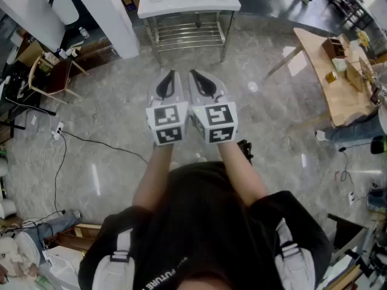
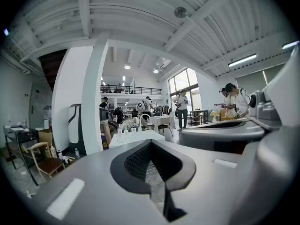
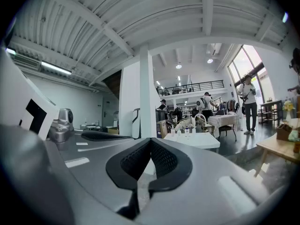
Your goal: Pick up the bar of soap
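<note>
The left tongs (image 1: 170, 77) and right tongs (image 1: 195, 76) are hovering closed and empty before the white worktop (image 1: 181, 6), soap not yet picked.

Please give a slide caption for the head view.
Grey left gripper and right gripper, both shut and empty, held side by side before a white steel-legged table.

Grey, black-padded left gripper (image 1: 170, 76) and right gripper (image 1: 196, 75), white marker cubes (image 1: 167, 124) just behind. Black short-sleeved shirt (image 1: 199, 222), grey buckled straps (image 1: 119, 255).
</note>
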A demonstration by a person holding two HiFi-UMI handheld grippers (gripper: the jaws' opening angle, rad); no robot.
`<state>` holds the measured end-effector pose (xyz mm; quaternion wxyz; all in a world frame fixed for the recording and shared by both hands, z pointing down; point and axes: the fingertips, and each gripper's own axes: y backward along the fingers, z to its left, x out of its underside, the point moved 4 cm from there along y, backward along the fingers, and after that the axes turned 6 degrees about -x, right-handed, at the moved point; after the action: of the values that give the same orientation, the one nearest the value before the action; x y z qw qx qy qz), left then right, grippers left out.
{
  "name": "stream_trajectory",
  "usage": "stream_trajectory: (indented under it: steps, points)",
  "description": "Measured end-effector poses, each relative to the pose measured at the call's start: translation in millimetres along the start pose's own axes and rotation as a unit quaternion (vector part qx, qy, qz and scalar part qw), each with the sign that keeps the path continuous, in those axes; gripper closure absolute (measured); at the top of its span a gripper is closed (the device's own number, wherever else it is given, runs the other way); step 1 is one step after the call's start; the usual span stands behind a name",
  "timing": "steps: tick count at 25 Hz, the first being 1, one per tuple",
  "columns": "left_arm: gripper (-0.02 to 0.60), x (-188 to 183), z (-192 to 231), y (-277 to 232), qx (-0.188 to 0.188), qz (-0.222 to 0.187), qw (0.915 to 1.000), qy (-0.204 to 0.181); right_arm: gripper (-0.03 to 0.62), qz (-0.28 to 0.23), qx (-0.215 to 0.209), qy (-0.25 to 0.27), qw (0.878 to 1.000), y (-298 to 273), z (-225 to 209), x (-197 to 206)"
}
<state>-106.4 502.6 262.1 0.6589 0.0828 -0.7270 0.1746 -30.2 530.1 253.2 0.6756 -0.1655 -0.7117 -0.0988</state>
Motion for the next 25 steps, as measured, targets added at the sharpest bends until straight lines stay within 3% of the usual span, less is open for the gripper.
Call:
stream_trajectory:
  steps: [25]
  points:
    - [0.583, 15.2, -10.8, -9.4, -0.009, 0.004, 0.9999, -0.004, 0.58, 0.005, 0.004, -0.01, 1.0, 0.5, -16.1, 18.2]
